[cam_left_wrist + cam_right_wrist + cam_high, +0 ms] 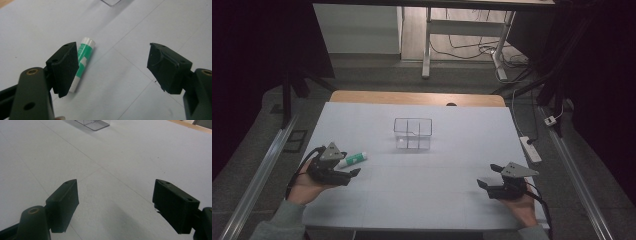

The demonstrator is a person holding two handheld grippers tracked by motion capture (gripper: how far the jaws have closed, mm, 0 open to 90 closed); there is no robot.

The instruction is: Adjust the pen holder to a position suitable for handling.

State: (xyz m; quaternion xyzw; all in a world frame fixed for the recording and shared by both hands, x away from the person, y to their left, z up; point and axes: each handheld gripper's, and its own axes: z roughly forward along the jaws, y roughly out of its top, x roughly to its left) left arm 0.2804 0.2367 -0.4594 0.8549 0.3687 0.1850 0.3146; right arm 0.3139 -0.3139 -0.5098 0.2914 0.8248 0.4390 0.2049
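Note:
A green and white glue stick [353, 159] lies flat on the white table, just beyond my left gripper [350, 168]. In the left gripper view the stick [84, 56] rests behind the left jaw, partly hidden by it, outside the gap of the wide open gripper [112, 67]. A clear plastic box [412, 133] with inner dividers stands at the table's middle. My right gripper [489, 175] rests low at the front right, open, with bare table between its jaws [115, 205].
The white table top [437, 190] ends at a wooden strip [417, 97] along the far edge. A power strip [530, 148] and cables lie on the floor at the right. A corner of the clear box [92, 123] shows far ahead of the right gripper.

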